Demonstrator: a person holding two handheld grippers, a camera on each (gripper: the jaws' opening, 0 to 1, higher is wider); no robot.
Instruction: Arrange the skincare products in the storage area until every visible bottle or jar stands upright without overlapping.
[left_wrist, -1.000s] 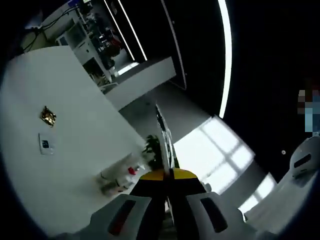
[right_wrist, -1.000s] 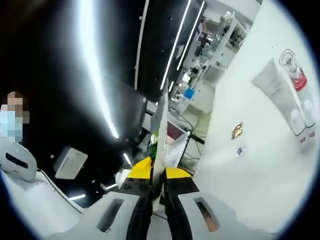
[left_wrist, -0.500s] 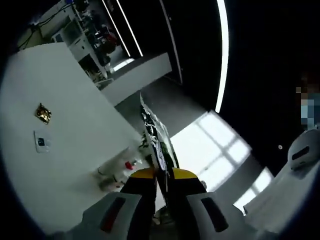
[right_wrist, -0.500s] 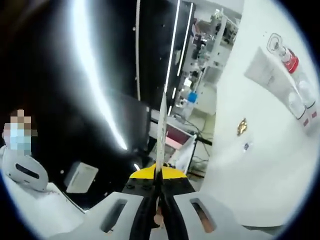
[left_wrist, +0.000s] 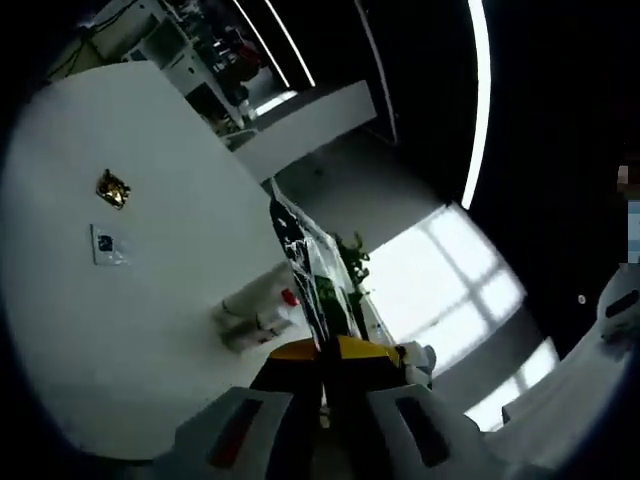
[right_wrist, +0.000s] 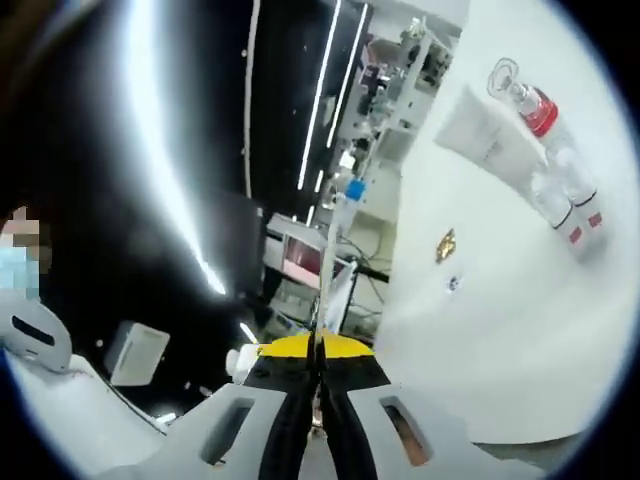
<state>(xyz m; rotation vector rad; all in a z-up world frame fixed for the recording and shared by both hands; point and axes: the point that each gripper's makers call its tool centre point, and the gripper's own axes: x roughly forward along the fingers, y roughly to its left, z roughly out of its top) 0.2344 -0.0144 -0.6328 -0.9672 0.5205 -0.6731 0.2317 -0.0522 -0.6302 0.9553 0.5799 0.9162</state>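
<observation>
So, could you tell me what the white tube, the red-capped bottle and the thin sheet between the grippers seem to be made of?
The white tube looks like matte, opaque soft plastic, with a flat even surface. The red-capped bottle seems to be clear plastic or glass, since its body is see-through; its cap looks like glossy red plastic. The thin sheet, held edge-on, looks like printed card or film; I cannot tell which.

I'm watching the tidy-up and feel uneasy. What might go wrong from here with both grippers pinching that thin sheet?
1. The left gripper and right gripper are each shut on a thin sheet; pulling apart may tear it.
2. The bottles and the white tube lie clustered, touching, on the white table; a swinging sheet may knock them further out of order.
</observation>
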